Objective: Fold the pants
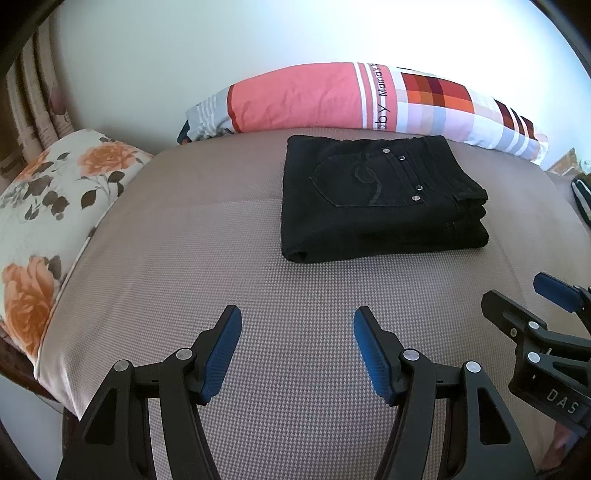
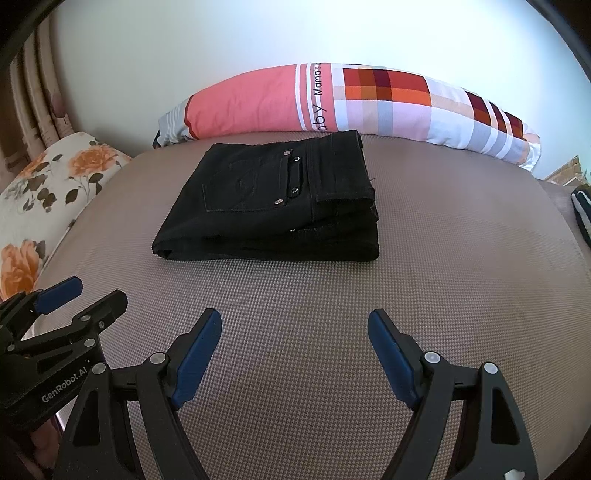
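Both wrist views bright, daylight-lit. Wall (image 1: 258,33) washes toward white at 1–2 o'clock, suggesting light from that side; slight bluish cast there. Black pants (image 1: 376,199) hold little detail in the folds, only rivets and stitching catch light; soft, narrow shadow under their near edge. Mattress (image 2: 295,295) weave sharp at centre. Strong fisheye bowing: long pillow (image 2: 351,99) arcs, black vignette at the 10–11 and 1–2 o'clock corners. No motion blur.

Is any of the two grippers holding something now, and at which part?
Nothing is held. The left gripper and the right gripper are both open, with only the beige woven bed cover between their fingers. The folded black pants lie apart, untouched.
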